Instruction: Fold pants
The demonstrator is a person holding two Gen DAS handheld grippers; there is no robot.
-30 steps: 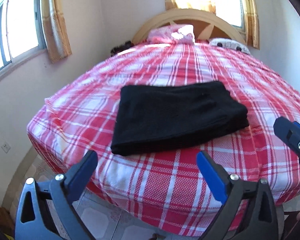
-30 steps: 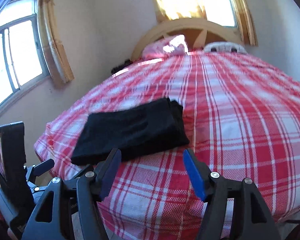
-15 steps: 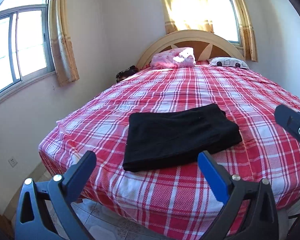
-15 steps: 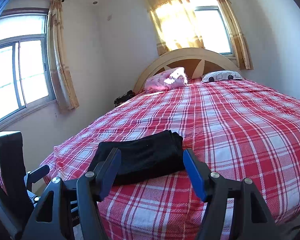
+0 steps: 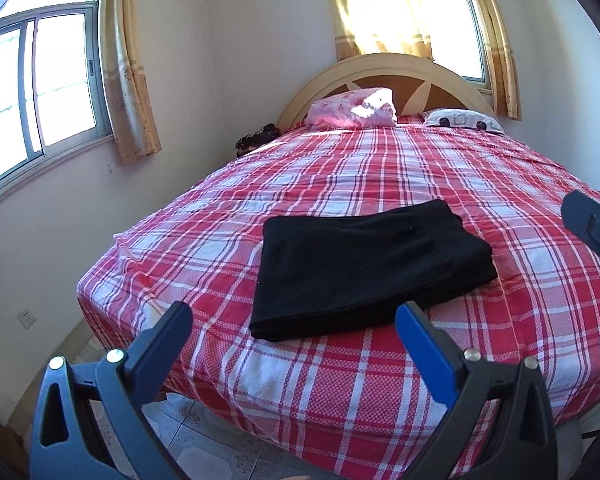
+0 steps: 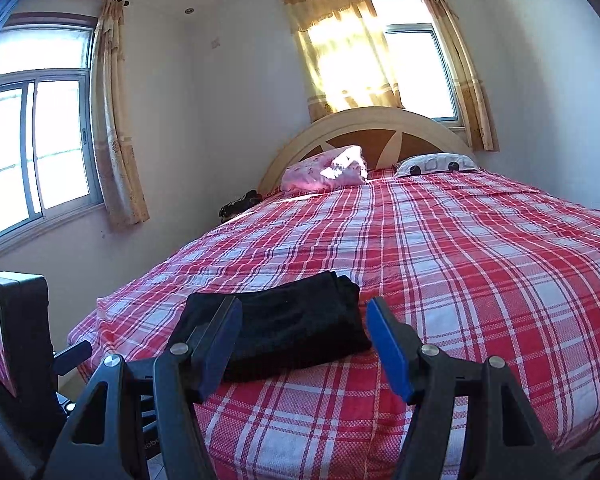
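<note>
The bed point(image 5: 380, 168), under a red-and-white plaid cover, fills both views, with more wall, window point(image 6: 28, 148) and curtain point(image 6: 340, 48) above it than a second ago: both cameras have tilted upward, so the headboard point(image 6: 380, 128) now sits lower in the picture and the room's upper half has come in. A pink pillow point(image 5: 352, 112) and a white patterned pillow point(image 5: 460, 120) lie at the head end, unchanged.

The pants point(image 5: 364, 268) are black, folded into a flat rectangle, and rest near the foot of the bed toward its left side, in the same spot as before. The long axis runs across the bed, roughly parallel to the foot edge. A thick folded edge faces the cameras; in the right wrist view the stacked layers point(image 6: 344, 292) show at the end toward the bed's middle. Which end holds the waist cannot be told.

The left gripper point(image 5: 292, 328) hangs off the foot edge, fingers wide apart and empty, clear of the cloth. The right gripper point(image 6: 304, 344) stands likewise with fingers apart, nothing between the pads, just short of the pants. Its body point(image 5: 592, 232) shows at the right edge of the left view.
</note>
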